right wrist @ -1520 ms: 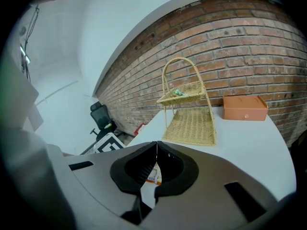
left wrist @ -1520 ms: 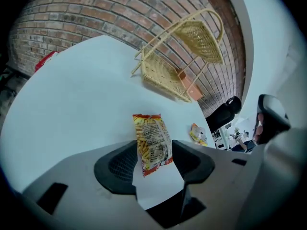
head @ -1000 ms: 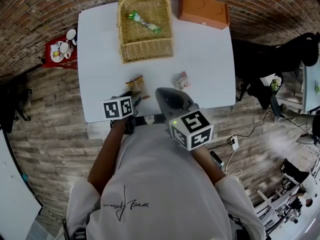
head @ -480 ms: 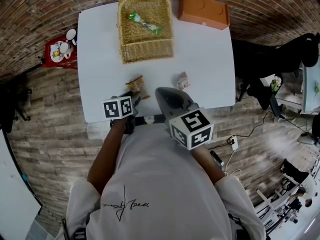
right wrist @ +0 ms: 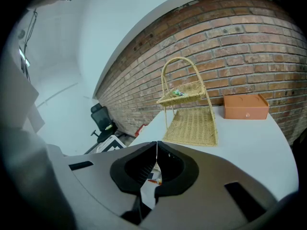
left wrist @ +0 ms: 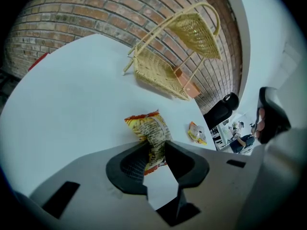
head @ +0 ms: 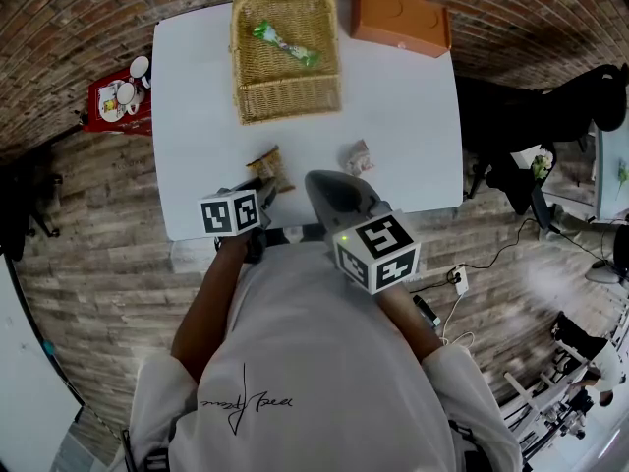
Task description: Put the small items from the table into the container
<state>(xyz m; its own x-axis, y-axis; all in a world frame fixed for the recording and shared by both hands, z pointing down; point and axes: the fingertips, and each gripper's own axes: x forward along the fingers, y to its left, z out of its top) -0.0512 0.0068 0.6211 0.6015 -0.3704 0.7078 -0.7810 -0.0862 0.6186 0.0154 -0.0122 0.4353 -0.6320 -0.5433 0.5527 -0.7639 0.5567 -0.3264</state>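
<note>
Narrower than before, the left tool [left wrist: 154, 150] is closing on the packet's [left wrist: 147, 127] near end, its length pointing at the basket [head: 287, 96]; the right tool [right wrist: 156, 166] is sitting pressed together.

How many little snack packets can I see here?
3. One green packet lies in the wicker basket, one orange packet sits between the left gripper's closing fingers, one small packet lies on the table nearby.
</note>
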